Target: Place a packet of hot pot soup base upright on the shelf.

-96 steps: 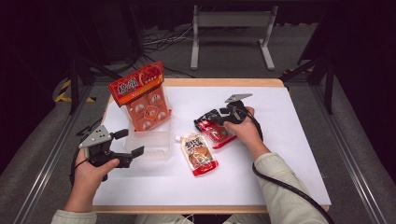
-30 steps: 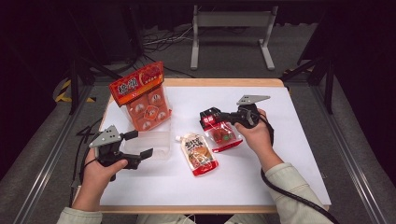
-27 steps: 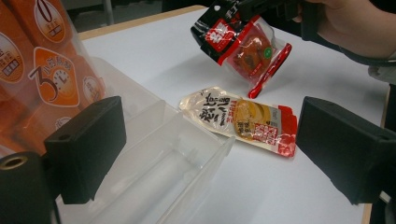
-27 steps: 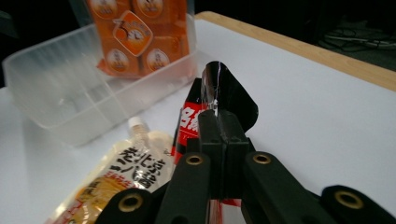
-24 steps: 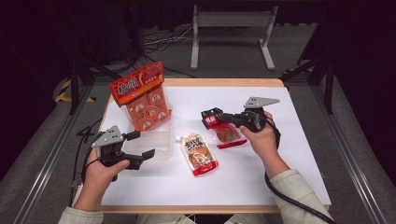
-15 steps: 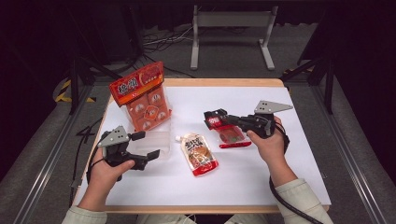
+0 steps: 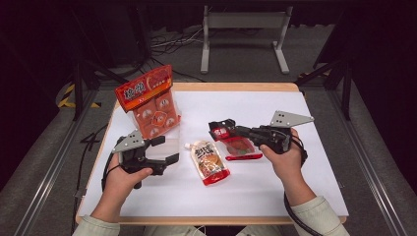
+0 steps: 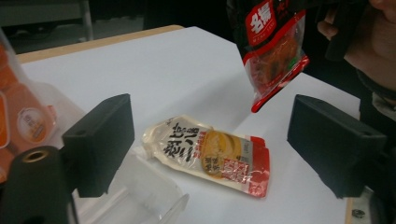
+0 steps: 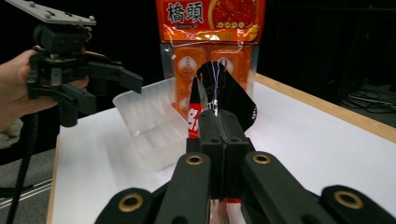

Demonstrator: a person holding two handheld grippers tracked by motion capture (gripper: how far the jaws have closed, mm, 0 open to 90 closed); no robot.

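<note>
The right gripper (image 7: pixel 222 129) is clenched on the red snack pouch (image 7: pixel 235 142), lifted off the table right of the clear plastic tray (image 7: pixel 164 147) (packing looks barely begun). The left gripper (image 7: pixel 164 151) hangs with jaws apart beside the tray. The yellow sauce pouch (image 7: pixel 210 161) waits between them; the route trayward looks unobstructed.

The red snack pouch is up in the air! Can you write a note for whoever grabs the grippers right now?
Right gripper: shut on the red snack pouch, holding it by its top edge, lifted off the table.
Left gripper: open, holding nothing, over the clear plastic tray.
The white-and-yellow sauce pouch lies flat on the table between the two grippers.
The orange multipack stands upright behind the tray.
Done: red pouch picked up.
Left: probably carry it to the tray and release, then fetch the sauce pouch. The tray looks empty so far.
</note>
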